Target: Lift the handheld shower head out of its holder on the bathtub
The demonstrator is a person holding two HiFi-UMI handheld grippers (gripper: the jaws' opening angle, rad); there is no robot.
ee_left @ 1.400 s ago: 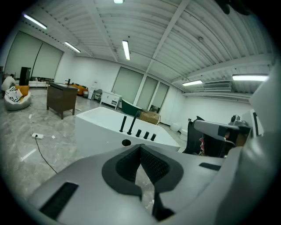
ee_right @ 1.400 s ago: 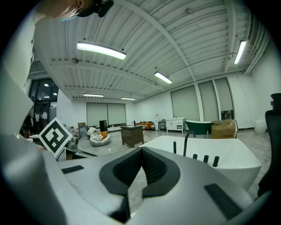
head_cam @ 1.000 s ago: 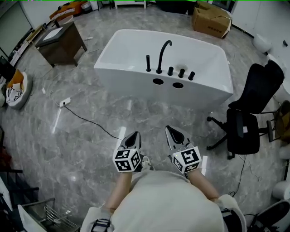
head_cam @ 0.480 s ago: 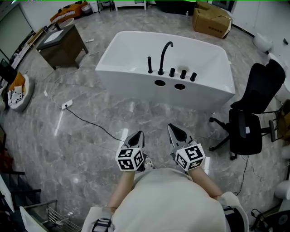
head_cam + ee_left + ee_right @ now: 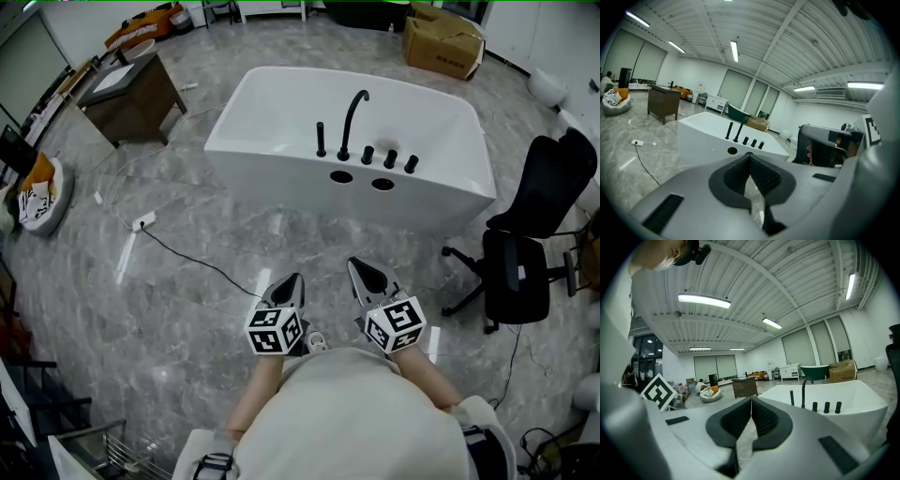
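Note:
The white bathtub (image 5: 281, 117) stands on the grey floor ahead of me. On its near rim the handheld shower head (image 5: 321, 141) stands upright as a slim black rod, left of the arched black faucet (image 5: 352, 117) and three black knobs (image 5: 389, 158). My left gripper (image 5: 294, 279) and right gripper (image 5: 355, 266) hover side by side well short of the tub, both shut and holding nothing. The left gripper view shows the shower head (image 5: 729, 130) beyond the closed left gripper (image 5: 750, 154). In the right gripper view the shower head (image 5: 791, 398) is to the right of the right gripper (image 5: 751, 399).
A black office chair (image 5: 525, 244) stands right of the tub. A brown wooden cabinet (image 5: 131, 94) stands at the left, a cardboard box (image 5: 441, 42) behind the tub. A power strip (image 5: 142, 222) with a black cable lies on the floor at the left.
The bathtub has slid a little down and to the right in the head view as I edge towards it. Both grippers keep their places in front of me and stay shut.

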